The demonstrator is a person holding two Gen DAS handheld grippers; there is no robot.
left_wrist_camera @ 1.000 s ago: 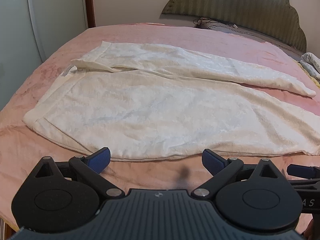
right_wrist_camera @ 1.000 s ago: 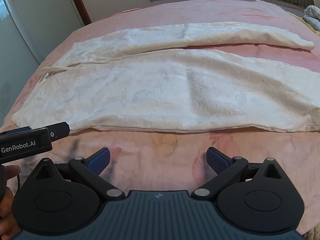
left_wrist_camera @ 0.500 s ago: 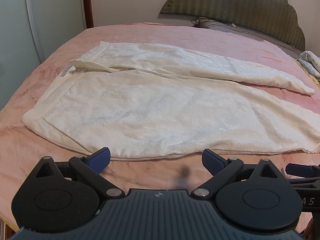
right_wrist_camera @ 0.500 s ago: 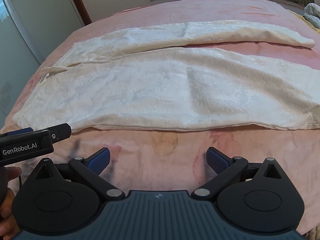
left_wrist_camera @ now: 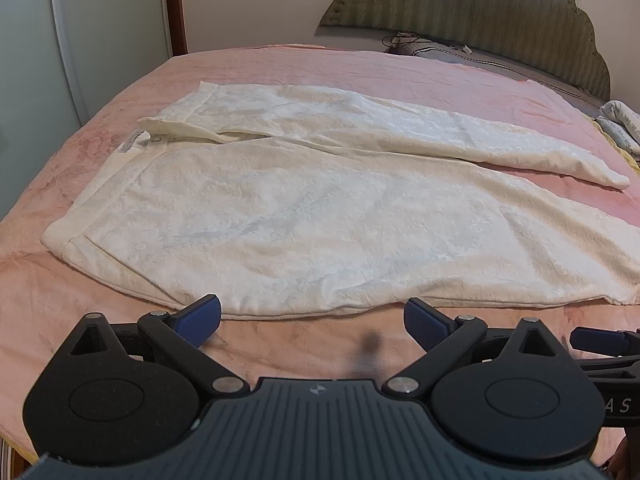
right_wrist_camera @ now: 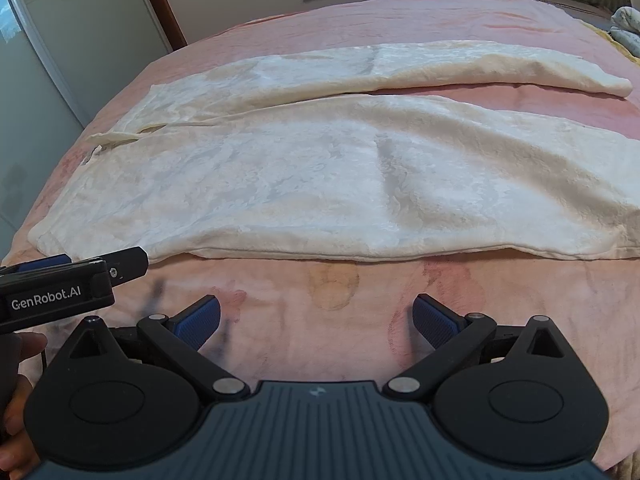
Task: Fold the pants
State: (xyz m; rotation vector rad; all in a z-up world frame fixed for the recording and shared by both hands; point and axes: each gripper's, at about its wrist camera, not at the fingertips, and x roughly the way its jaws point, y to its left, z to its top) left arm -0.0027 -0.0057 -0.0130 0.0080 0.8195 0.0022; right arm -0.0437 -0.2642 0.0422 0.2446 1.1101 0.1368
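Cream white pants (left_wrist_camera: 312,208) (right_wrist_camera: 320,184) lie spread flat on a pink bed cover (left_wrist_camera: 304,344), waistband to the left, both legs running to the right and slightly apart. My left gripper (left_wrist_camera: 312,318) is open, hovering just short of the near hem edge of the pants. Further right along the same near edge, my right gripper (right_wrist_camera: 316,320) also stands open over bare cover, a little back from the fabric. The left gripper's body (right_wrist_camera: 60,284) shows at the left of the right wrist view, with a hand (right_wrist_camera: 16,396) on it.
An upholstered olive headboard (left_wrist_camera: 480,20) stands at the far end with cables on the mattress edge. A bundle of patterned cloth (left_wrist_camera: 620,124) lies at the far right. A pale wardrobe door (right_wrist_camera: 48,52) and a wooden frame (left_wrist_camera: 174,8) stand to the left.
Both grippers have crept slightly toward the near edge of the pants. The pants have not moved and both pairs of fingers stay apart.
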